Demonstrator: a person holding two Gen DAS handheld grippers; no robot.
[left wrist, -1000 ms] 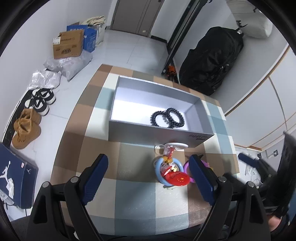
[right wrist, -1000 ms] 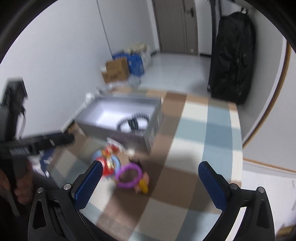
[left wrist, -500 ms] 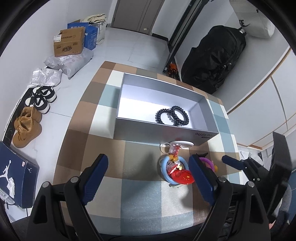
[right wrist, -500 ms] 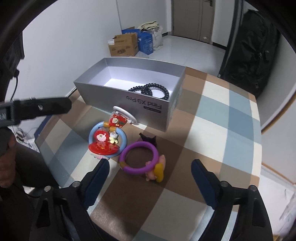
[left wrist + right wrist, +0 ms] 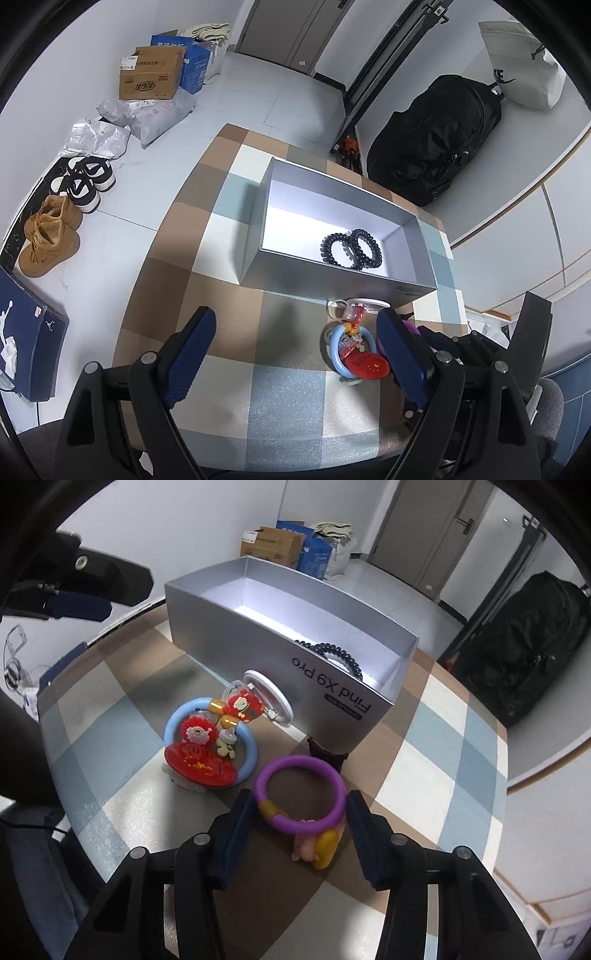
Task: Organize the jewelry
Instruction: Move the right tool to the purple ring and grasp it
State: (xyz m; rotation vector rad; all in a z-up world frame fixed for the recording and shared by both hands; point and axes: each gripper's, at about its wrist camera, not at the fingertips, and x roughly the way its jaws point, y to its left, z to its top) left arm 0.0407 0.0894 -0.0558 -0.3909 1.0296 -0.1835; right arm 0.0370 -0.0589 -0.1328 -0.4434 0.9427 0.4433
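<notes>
Two handheld grippers over a table w/ a brown, blue and cream checked cloth [image 5: 436, 746].

Right gripper [image 5: 298, 812]: jaws closing around the purple bracelet [image 5: 301, 794], which lies flat on the cloth between the two blue pads. The pads look at or just beside the ring's outer edge; cannot tell if they press it yet. The ring's yellow bead sits on its left side; pink and yellow charms [image 5: 317, 843] trail toward the camera, a small black charm [image 5: 327, 755] points toward the box.

Just left of it: a light blue bracelet [image 5: 210, 746] lying flat, w/ red cartoon charms and a red disc piled on it. A white ring [image 5: 271, 698] leans tilted against the box wall, touching it.

Silver open box [image 5: 280, 664], printed "Find X9 Pro", stands behind the bracelets; its long axis runs left-to-right, angled away. Inside at its right end: two black beaded bracelets [image 5: 351, 249], overlapping.

Left gripper [image 5: 293, 349]: jaws wide apart, nothing between them, hanging above the cloth near the blue bracelet.

Bkgd: floor w/ cardboard boxes [image 5: 153, 75], shoes [image 5: 50, 234], black bag [image 5: 436, 136].
</notes>
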